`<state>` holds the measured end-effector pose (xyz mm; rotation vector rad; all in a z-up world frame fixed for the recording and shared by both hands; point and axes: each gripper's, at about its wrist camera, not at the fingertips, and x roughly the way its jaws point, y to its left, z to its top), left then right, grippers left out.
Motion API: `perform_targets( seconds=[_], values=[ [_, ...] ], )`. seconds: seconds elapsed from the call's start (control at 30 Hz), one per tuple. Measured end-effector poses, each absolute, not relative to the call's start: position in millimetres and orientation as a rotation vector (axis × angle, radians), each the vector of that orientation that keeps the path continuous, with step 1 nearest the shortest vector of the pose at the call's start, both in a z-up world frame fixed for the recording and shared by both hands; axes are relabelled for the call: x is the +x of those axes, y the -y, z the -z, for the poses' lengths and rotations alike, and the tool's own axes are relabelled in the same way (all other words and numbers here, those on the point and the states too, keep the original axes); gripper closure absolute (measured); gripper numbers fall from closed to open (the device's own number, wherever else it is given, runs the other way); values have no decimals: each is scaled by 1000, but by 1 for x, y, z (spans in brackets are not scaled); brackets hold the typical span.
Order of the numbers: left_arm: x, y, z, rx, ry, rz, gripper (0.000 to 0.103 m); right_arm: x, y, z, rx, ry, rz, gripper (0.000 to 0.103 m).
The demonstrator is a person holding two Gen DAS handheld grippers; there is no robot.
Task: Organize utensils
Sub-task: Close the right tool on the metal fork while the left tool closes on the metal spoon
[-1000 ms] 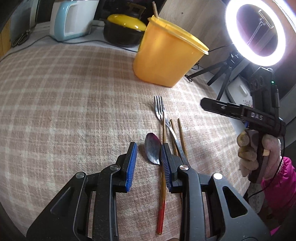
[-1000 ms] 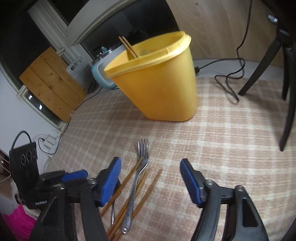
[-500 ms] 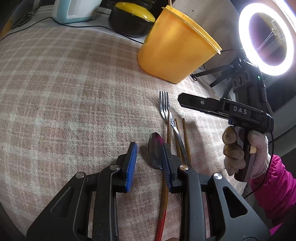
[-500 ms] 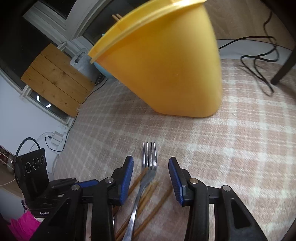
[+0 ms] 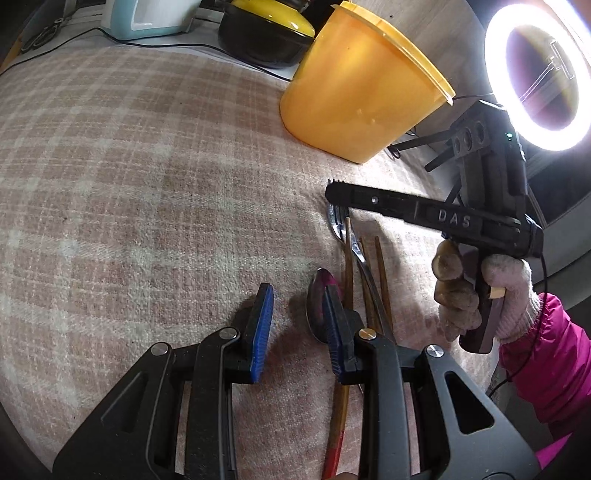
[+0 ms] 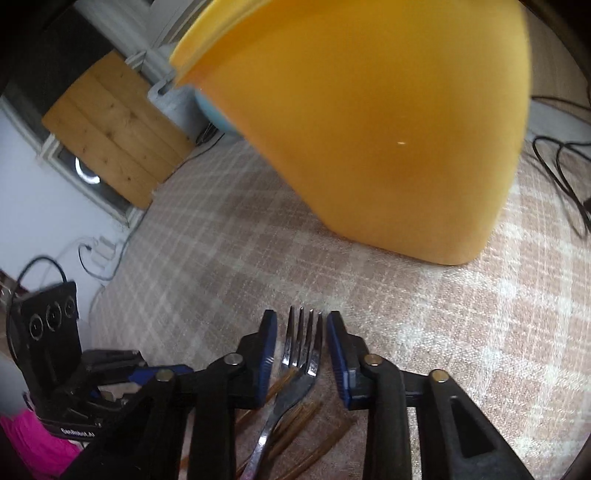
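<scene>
A checked tablecloth [image 5: 147, 177] is seen under everything. A big yellow tub [image 6: 369, 122] stands just ahead of the right gripper [image 6: 301, 354] and fills most of its view; from the left gripper [image 5: 297, 325] it sits ahead and to the right. A lit ring light [image 5: 539, 74] on a stand is seen far right of the left gripper, behind the right hand [image 5: 480, 295] in its glove, with a pink sleeve [image 5: 554, 362] below. A black pot with a yellow lid [image 5: 266, 26] and a pale blue appliance [image 5: 144, 18] are seen behind the tub, at the table's far edge.

The fork [image 6: 295, 373] lies on the cloth with its tines toward the tub. The right gripper's jaws have just been closing and now stand narrow on either side of the fork's head; contact of the pads with it cannot be told. Brown chopsticks [image 6: 295, 413] lie under and beside the fork's handle, crowding it.

The left gripper is held partly open over bare cloth, nothing between its jaws. The spoon [image 5: 317, 299] lies just outside its right finger, partly hidden by that finger. A red-tipped chopstick [image 5: 338, 435] runs under the same finger.
</scene>
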<state>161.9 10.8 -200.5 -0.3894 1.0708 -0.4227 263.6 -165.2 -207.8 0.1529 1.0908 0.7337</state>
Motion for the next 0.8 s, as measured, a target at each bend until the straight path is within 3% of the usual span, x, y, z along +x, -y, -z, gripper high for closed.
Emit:
perform_targets(
  seconds=[0.07,0.2,0.33,0.7,0.77,0.8],
  values=[
    [164,-11,201,-393,-1067,426,77,259,157,205,72,-1078,-721,86],
    [170,-9,202,-390,-1067,433,77,257,149,203,2,-1070,-711,86],
    [175,-4,203,-382,-1069,449,77,255,147,196,-15,-1064,-706,101],
    [182,22,206,-329,-1064,499,77,251,153,189,-31,-1075,-657,103],
    [183,30,207,-306,-1063,506,85,250,155,188,-30,-1074,-654,103],
    [183,32,208,-291,-1065,501,97,250,157,188,-29,-1073,-651,103]
  ],
)
